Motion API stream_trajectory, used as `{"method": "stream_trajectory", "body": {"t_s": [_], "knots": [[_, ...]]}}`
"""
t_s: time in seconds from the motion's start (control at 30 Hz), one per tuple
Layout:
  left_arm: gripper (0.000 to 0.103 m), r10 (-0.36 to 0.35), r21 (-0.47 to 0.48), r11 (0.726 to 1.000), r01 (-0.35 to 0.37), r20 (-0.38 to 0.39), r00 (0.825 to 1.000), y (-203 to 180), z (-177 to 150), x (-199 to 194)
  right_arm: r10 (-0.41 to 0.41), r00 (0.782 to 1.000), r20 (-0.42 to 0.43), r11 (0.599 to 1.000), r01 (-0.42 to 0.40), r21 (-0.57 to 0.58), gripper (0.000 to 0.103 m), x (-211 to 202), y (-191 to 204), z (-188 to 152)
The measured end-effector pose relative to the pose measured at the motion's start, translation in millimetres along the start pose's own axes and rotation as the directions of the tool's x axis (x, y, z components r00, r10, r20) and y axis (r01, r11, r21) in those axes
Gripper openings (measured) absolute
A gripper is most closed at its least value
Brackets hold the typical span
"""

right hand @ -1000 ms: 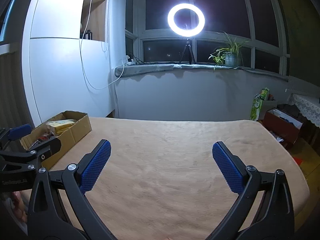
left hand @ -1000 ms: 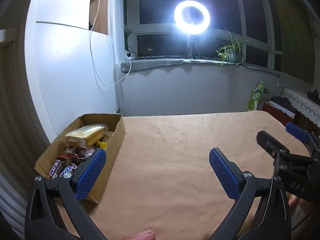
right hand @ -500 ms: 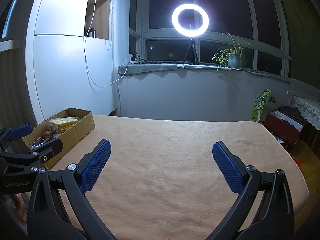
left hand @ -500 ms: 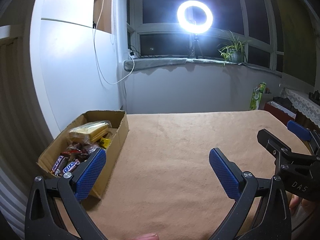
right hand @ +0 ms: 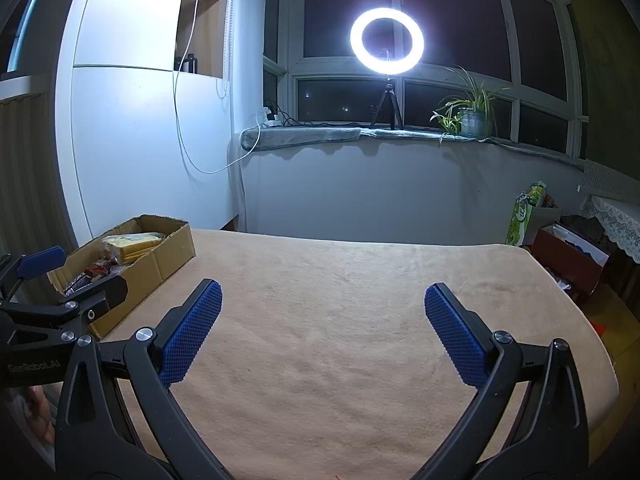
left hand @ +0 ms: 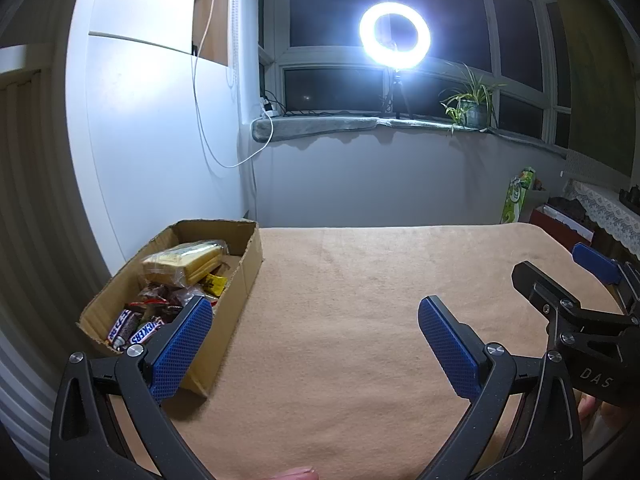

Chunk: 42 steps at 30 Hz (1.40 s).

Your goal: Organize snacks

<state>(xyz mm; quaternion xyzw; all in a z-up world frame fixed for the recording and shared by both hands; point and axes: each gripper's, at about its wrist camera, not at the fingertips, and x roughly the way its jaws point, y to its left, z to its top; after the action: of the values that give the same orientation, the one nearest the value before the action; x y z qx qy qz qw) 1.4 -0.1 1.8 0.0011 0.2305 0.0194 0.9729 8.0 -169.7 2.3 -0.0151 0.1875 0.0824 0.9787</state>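
Both grippers released above the table; snacks in box, far left.
Left gripper [left hand: 314, 344] and right gripper [right hand: 320, 332] fingers spread, empty. Cardboard box [left hand: 240, 276] holds snacks [left hand: 184, 264]; its near corner sits hidden behind a left finger.

The left claw's blue pad [left hand: 182, 346] hides part of the cardboard box [left hand: 240, 276].

A tan-covered table [left hand: 360, 280] carries 1 cardboard box [left hand: 236, 296].

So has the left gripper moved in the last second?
Yes. The left gripper has swung left: the ring light and cardboard box sit further right in its view.
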Motion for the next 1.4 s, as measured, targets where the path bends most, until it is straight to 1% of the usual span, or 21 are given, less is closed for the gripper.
{"method": "stream_trajectory", "body": {"t_s": [0.8, 1.2, 1.3, 1.33, 1.4], "knots": [[0.102, -0.003, 0.001, 1.000, 0.003, -0.011, 1.000, 0.3, -1.8, 3.9, 0.000, 1.000, -0.005, 1.000, 0.000, 0.002, 0.103, 1.4, 0.1, -1.2], [0.102, -0.010, -0.016, 1.000, 0.010, -0.042, 0.999, 1.6, -5.3, 7.2, -0.003, 1.000, -0.007, 1.000, 0.003, 0.005, 0.103, 3.2, 1.6, -3.3], [0.102, -0.028, -0.036, 0.999, 0.026, -0.062, 0.998, 2.3, -7.0, 7.6, -0.003, 1.000, -0.007, 1.000, 0.003, 0.006, 0.103, 3.3, 1.9, -3.5], [0.102, -0.026, -0.037, 0.999, 0.024, -0.063, 0.998, 2.6, -7.2, 7.9, -0.003, 1.000, -0.007, 1.000, 0.003, 0.005, 0.103, 3.1, 1.5, -3.2], [0.102, 0.003, -0.028, 1.000, -0.005, -0.069, 0.998, 1.1, -7.5, 8.2, -0.003, 1.000, -0.007, 1.000, 0.003, 0.006, 0.103, 3.2, 1.9, -3.5]]}}
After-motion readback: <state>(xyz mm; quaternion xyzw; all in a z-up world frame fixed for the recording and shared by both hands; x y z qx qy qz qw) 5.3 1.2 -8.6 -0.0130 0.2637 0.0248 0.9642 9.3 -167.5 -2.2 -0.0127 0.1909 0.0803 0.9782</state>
